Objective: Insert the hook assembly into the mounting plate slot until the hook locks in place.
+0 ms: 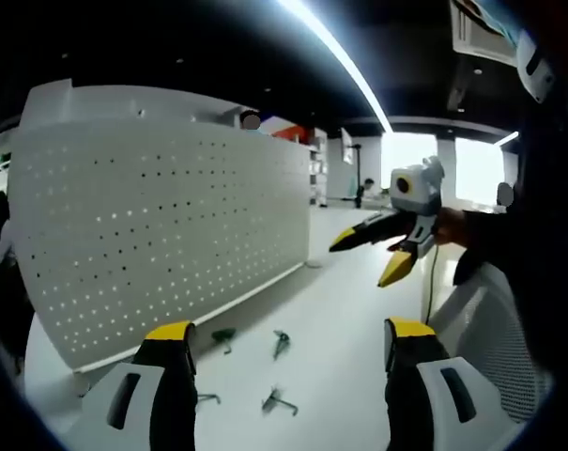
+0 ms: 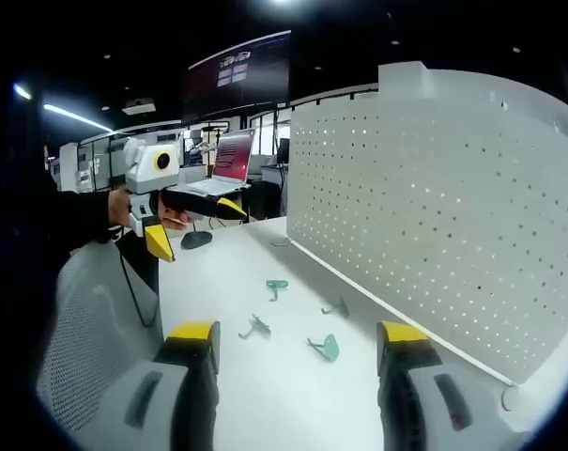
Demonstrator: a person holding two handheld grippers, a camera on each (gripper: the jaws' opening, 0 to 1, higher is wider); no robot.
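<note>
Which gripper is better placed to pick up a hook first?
Marginally the left gripper: open, with hooks lying on the table just ahead of its jaws. The right gripper, also open, sees them slightly farther off.

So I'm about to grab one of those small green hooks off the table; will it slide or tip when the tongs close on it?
Probably it skids: the nearest green hook looks small and light, lying flat on a smooth white table. It likely stays stiff, given its thin bent-wire shape. Rolling seems unlikely, since its bent prongs rest against the surface.

Open-plan office with a dark ceiling and a long light strip. Bright windows at the far end; an open laptop at the white table's far edge.
</note>
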